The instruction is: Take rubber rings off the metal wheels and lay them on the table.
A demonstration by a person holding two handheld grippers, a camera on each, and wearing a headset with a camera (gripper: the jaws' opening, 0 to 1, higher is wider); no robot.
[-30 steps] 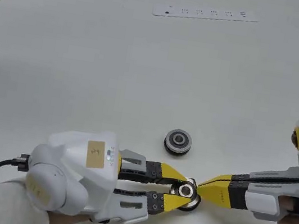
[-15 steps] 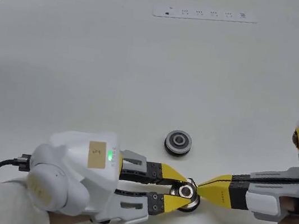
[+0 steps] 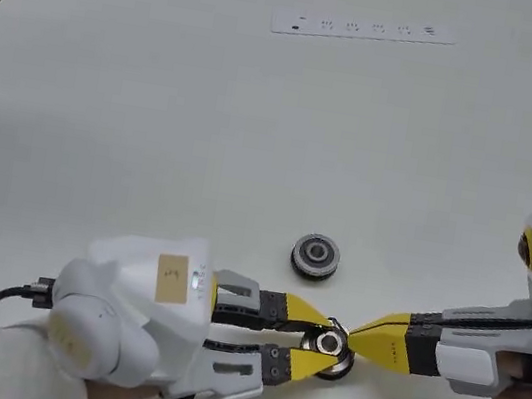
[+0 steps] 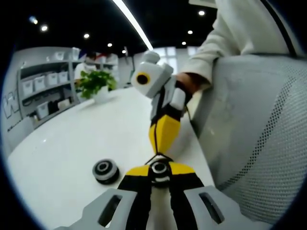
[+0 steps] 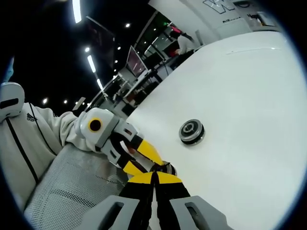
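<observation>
A small metal wheel (image 3: pixel 329 343) with a black rubber ring sits between the yellow jaws of my left gripper (image 3: pixel 324 343), which is shut on it near the table's front edge. The same wheel (image 4: pixel 159 168) shows at my left jaw tips. My right gripper (image 3: pixel 353 334) comes in from the right with its jaws pressed together, tips touching that wheel's rim (image 5: pixel 168 168); whether any rubber is pinched between them is hidden. A second wheel (image 3: pixel 316 254) with its black ring lies flat on the table just behind, also seen as a dark disc (image 4: pixel 106 171) (image 5: pixel 192 131).
A white power strip (image 3: pixel 364 25) lies far back on the white table (image 3: pixel 157 122). A grey mesh chair back (image 4: pixel 259 143) stands at the table's front edge, beside a person in a white jacket (image 5: pixel 29 139).
</observation>
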